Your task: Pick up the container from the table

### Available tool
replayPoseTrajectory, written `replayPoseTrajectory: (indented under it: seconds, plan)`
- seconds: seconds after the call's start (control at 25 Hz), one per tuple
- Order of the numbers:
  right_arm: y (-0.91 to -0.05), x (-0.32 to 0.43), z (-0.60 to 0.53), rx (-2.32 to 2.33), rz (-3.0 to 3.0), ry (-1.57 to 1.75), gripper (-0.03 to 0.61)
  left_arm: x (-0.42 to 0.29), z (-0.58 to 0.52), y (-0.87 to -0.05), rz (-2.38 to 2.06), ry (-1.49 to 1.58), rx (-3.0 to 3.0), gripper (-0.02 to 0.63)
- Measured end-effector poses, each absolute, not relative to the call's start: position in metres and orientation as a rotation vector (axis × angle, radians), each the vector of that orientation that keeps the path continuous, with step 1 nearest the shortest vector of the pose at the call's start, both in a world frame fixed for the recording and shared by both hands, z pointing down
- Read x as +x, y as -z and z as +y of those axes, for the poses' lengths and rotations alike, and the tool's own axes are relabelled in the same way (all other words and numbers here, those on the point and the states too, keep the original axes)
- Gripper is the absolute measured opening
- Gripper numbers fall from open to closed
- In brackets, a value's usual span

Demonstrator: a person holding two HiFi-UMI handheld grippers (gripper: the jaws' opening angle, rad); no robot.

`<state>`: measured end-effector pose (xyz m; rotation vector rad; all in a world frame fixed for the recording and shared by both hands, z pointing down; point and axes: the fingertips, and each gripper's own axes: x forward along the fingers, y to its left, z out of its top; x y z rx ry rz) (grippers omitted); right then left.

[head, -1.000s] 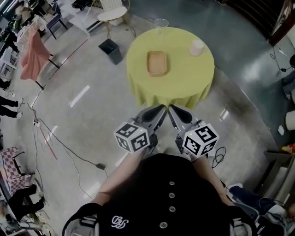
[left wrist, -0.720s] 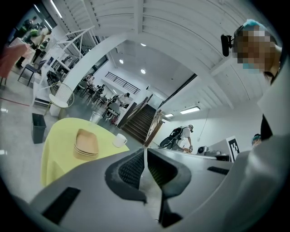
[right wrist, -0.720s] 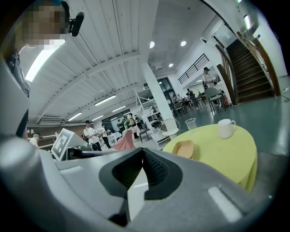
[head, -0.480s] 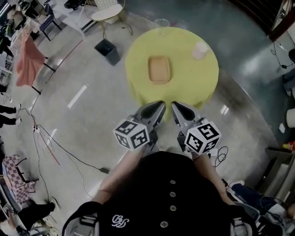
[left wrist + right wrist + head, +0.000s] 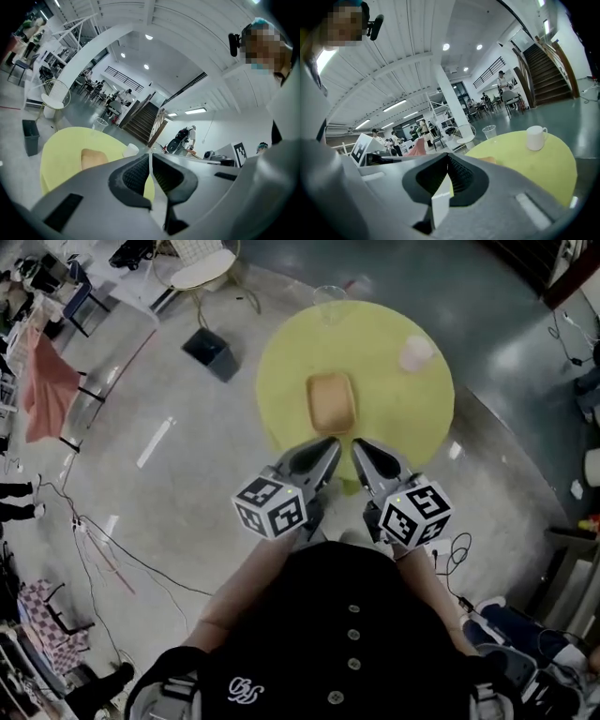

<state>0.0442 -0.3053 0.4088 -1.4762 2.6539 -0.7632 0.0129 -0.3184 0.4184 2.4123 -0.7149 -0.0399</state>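
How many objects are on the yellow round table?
3: a tan container near the middle, a white mug toward the right edge, a clear cup at the far edge. The near edge is partly hidden.

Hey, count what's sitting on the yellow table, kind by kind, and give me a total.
Tan container: 1
White mug: 1
Clear plastic cup: 1
Total on the yellow table: 3

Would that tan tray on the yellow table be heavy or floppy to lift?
The tan container looks shallow and seemingly empty, so it is probably light. Its even rectangular rim suggests stiffness. Lying flat, it seems unlikely to roll or tip.
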Motion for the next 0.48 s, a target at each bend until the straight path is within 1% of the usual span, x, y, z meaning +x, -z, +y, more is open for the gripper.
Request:
replayPoseTrajectory:
  seconds: [0.48]
  plan:
    - [-0.416,0.044,-0.361,-1.598,2.559,0.836,0.003,0.002,-0.373,-0.426,-0.638,-0.017,2.39,0.029]
